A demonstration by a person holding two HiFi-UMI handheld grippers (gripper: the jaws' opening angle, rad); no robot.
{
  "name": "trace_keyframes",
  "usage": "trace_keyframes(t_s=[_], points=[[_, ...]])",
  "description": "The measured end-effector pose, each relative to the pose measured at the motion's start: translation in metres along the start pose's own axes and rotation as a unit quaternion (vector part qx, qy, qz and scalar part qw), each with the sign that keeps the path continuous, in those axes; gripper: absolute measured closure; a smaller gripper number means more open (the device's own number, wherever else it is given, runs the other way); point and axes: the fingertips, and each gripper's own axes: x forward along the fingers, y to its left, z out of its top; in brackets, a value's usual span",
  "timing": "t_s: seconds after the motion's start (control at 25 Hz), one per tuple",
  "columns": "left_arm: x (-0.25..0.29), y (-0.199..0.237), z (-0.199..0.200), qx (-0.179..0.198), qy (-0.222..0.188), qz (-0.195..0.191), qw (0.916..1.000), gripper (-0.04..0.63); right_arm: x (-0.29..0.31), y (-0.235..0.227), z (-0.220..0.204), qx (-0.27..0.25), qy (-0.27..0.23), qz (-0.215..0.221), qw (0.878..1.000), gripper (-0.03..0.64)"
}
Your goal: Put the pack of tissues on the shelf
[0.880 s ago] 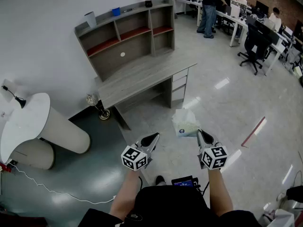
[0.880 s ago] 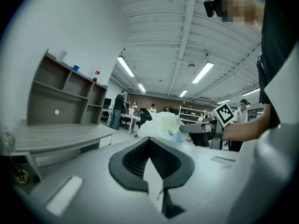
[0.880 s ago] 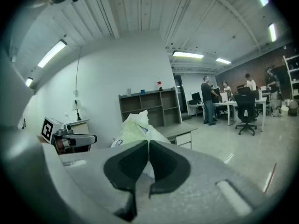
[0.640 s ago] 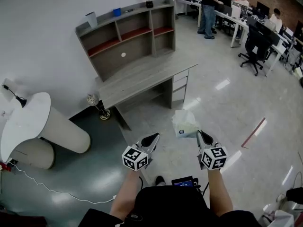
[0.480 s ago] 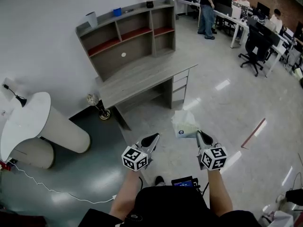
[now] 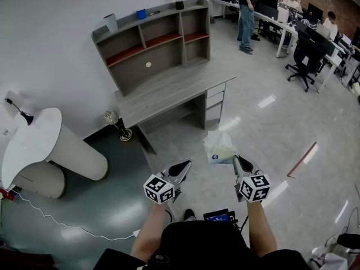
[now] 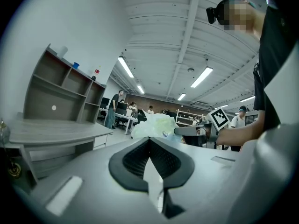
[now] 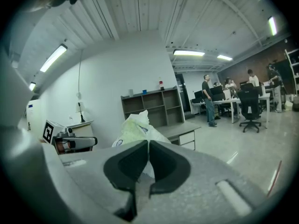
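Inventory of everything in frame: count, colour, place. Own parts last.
pack of tissues: 1, white and pale green, midair at the right gripper's tip
shelf: 1, grey, on the desk against the white wall
desk: 1, grey, centre
white container, blue cup, black object: 1 each, on the shelf's top
round table: 1, white, far left
office chair: 1, black, upper right
standing person: 1, dark top, blue jeans, at the back
floor strip: 1, red, right
left gripper: 1, grey, shut, empty
right gripper: 1, grey, shut on the pack of tissues
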Motion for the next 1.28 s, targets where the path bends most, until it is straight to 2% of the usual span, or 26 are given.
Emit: trace_keyframes(t_s=[0.6, 1.0, 1.28], points=[[0.02, -0.027, -0.013, 0.0, 0.008, 0.013, 0.9999, 0.595, -0.022, -0.028, -0.005, 0.004, 0.002, 0.015, 1.0, 0.609], [0.049, -0.054, -0.022, 0.002, 0.012, 0.026, 0.9996, 0.595, -0.05, -0.072, -0.008, 0.009, 0.006, 0.013, 1.0, 0.609], [0.06, -0.058, -0.03, -0.002, 0.019, 0.036, 0.9992, 0.595, -0.056, -0.101, -0.009, 0.022, 0.001, 0.005, 1.0, 0.609]])
